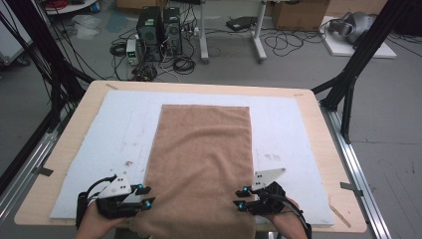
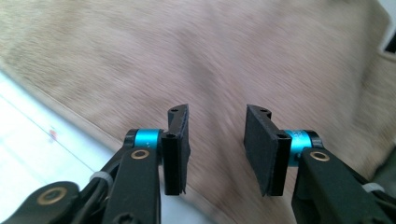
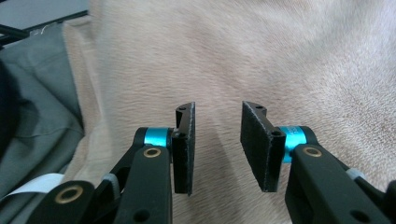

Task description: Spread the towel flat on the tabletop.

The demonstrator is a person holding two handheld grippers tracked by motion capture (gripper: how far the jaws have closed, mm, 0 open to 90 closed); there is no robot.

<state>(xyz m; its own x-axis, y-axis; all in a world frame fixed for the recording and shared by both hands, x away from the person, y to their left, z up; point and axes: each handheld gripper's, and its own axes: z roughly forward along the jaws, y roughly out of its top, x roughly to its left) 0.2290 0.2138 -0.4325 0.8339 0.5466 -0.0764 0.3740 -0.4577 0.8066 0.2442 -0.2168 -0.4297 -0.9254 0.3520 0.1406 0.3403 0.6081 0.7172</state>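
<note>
Left gripper [image 1: 146, 195], lower left of frame: jaws apart, nothing clamped. Right gripper [image 1: 241, 198], lower right: jaws apart, likewise empty. Both sit at the near edges of the tan towel [image 1: 201, 159], apparently just above it, spread centrally on the white mat [image 1: 114, 134].

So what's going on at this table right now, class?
A person works on a tan towel spread lengthwise on a white mat that covers the table. The towel's near end hangs over the table's front edge. The left gripper sits at the towel's near left edge, the right gripper at its near right edge. In both gripper views the jaws stand apart above the cloth with nothing pinched between them, so the towel is not held.
</note>
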